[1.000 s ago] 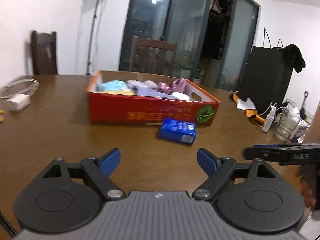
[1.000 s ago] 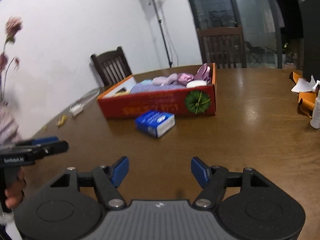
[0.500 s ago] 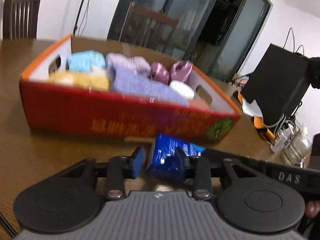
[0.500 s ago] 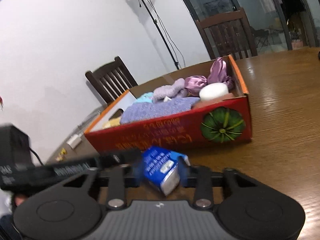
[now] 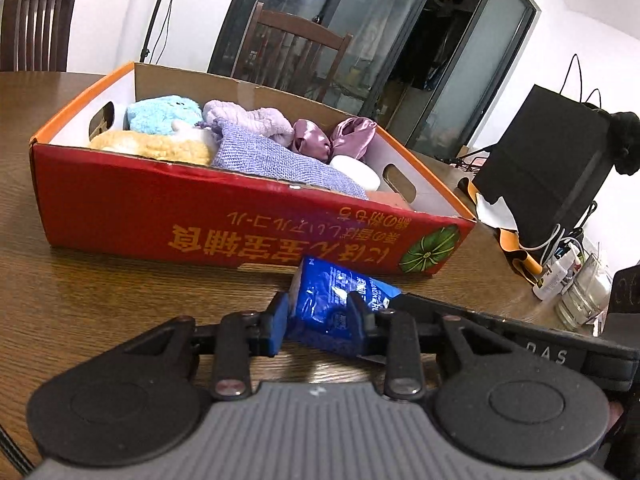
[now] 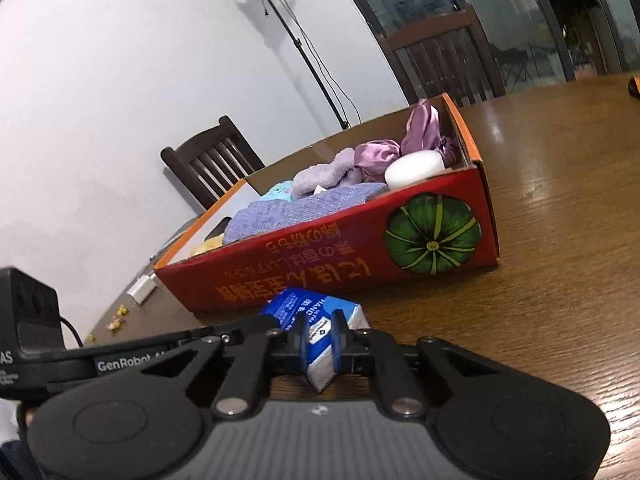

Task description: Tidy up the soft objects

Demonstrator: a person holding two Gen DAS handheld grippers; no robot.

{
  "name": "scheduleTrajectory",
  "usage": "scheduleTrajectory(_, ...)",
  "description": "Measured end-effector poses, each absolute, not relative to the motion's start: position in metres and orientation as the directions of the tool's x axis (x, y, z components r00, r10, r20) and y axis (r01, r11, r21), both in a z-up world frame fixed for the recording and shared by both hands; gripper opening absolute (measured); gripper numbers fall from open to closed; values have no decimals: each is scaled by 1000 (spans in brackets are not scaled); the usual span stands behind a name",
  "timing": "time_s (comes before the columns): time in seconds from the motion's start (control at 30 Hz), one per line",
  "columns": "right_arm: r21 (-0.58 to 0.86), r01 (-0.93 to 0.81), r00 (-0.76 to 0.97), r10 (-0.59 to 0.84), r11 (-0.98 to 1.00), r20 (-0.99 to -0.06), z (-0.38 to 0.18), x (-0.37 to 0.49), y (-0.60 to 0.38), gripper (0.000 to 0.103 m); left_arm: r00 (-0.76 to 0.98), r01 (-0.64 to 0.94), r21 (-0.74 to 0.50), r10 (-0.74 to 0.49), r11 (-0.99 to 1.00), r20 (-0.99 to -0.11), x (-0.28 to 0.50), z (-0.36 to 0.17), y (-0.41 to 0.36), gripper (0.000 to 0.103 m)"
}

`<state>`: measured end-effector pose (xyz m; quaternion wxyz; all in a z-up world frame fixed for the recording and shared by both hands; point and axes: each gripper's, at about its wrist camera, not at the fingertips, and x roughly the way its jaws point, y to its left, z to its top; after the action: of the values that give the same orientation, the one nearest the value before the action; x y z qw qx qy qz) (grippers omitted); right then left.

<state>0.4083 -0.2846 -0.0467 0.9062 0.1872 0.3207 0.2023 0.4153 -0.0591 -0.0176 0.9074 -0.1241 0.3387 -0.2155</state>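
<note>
The blue tissue pack (image 5: 334, 312) sits low in the middle of both views, right in front of the red cardboard box (image 5: 224, 224), pinched between blue pads on either side; it's crinkly plastic with white print; inside the box are a teal fluffy thing (image 5: 162, 114), a yellow fuzzy one (image 5: 156, 146), a lilac knit cloth (image 5: 268, 158), purple satin scrunchies (image 5: 334, 138) and a white puff (image 5: 356, 172).
</note>
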Motion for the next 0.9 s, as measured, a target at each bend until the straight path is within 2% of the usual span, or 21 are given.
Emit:
scheduleTrajectory(0.1, 482, -247, 711, 496, 840, -499, -48, 409, -286, 11, 682, 314, -367, -477, 876, -554, 414, -18, -59, 32)
scheduleTrajectory(0.17, 556, -231, 696, 535, 798, -479, -51, 411, -294, 16, 681, 309, -381, -483, 871, -551, 414, -19, -57, 32)
scheduleTrajectory(0.23, 615, -212, 675, 569, 759, -469, -53, 412, -300, 17, 670, 251, -431, -477, 867, -569, 406, -18, -53, 31)
scheduleTrajectory(0.3, 627, -206, 664, 578, 751, -475, -47, 396, -299, 17, 667, 250, -457, -494, 853, -558, 376, -13, -51, 28)
scheduleTrajectory(0.37, 634, -260, 632, 625, 728, -459, -41, 367, -291, 14, 656, 261, -489, -524, 832, -543, 332, -12, -51, 12)
scheduleTrajectory(0.5, 555, -309, 619, 606, 772, -499, -32, 289, -275, 13, 649, 258, -470, -511, 844, -563, 257, -15, -51, 13)
scheduleTrajectory(0.6, 510, -318, 645, 577, 799, -501, -22, 257, -279, 13, 675, 254, -447, -488, 858, -553, 234, -9, -44, 21)
scheduleTrajectory(0.63, 493, -317, 664, 561, 810, -494, -17, 254, -282, 17, 699, 258, -428, -473, 866, -537, 233, -5, -42, 30)
scheduleTrajectory(0.67, 472, -311, 691, 537, 825, -484, -13, 254, -286, 20, 713, 252, -416, -459, 874, -531, 236, -3, -42, 34)
scheduleTrajectory(0.7, 460, -304, 707, 522, 834, -478, -10, 256, -291, 28, 722, 240, -412, -446, 879, -530, 241, 0, -43, 35)
scheduleTrajectory(0.73, 445, -302, 717, 509, 843, -477, -7, 262, -294, 39, 725, 239, -418, -448, 876, -523, 246, 0, -44, 43)
scheduleTrajectory(0.77, 430, -305, 721, 501, 850, -479, -5, 270, -296, 43, 731, 236, -426, -448, 873, -515, 251, 1, -45, 54)
scheduleTrajectory(0.8, 412, -304, 725, 489, 859, -485, -6, 279, -298, 48, 740, 219, -431, -437, 875, -512, 259, -1, -48, 56)
scheduleTrajectory(0.9, 378, -289, 720, 460, 880, -520, -10, 309, -302, 47, 737, 200, -427, -423, 882, -527, 280, -5, -57, 54)
